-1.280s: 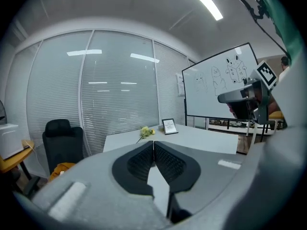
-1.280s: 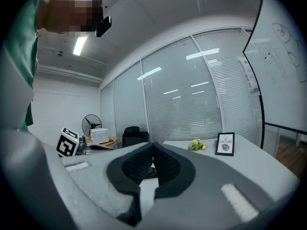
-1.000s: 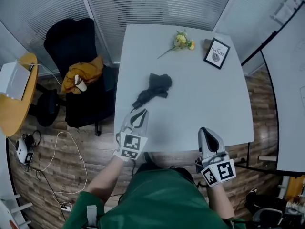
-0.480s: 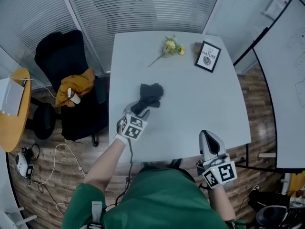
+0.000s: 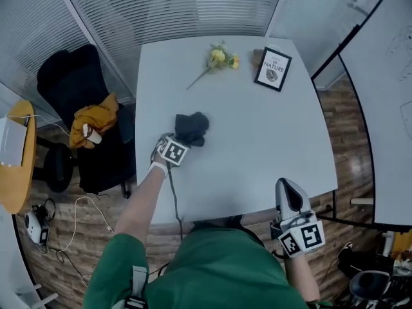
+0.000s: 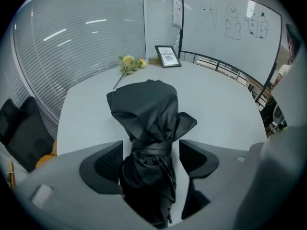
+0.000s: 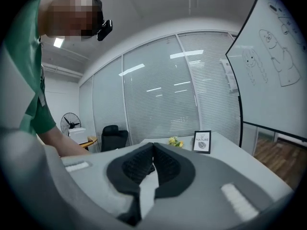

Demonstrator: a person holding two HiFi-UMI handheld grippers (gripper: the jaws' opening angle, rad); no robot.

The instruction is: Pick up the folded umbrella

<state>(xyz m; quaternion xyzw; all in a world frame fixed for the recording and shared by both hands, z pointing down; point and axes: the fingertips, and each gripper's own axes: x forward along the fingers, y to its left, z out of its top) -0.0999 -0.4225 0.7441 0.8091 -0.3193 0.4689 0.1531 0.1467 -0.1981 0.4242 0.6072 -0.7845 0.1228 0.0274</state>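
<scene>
The folded black umbrella (image 5: 192, 127) lies on the white table (image 5: 257, 147) near its left edge. In the left gripper view the umbrella (image 6: 148, 123) runs straight out between the jaws, its strap level with the pads. My left gripper (image 5: 178, 143) is tilted down over its near end and is open. The left gripper (image 6: 151, 159) has just been opening its jaws; the pads stand on either side of the cloth without squeezing it. My right gripper (image 5: 287, 188) hovers at the table's near edge. In its own view the right gripper (image 7: 153, 146) is shut on nothing.
Yellow flowers (image 5: 219, 56) and a small framed picture (image 5: 271, 69) lie at the table's far side. A black office chair (image 5: 64, 95) with an orange cloth (image 5: 93, 118) stands left of the table. A whiteboard (image 6: 230, 28) stands to the right. Cables lie on the floor.
My left gripper has moved forward and down from the table's near edge onto the umbrella, and its jaws have gone from shut to open around it. The right gripper has shifted slightly.
</scene>
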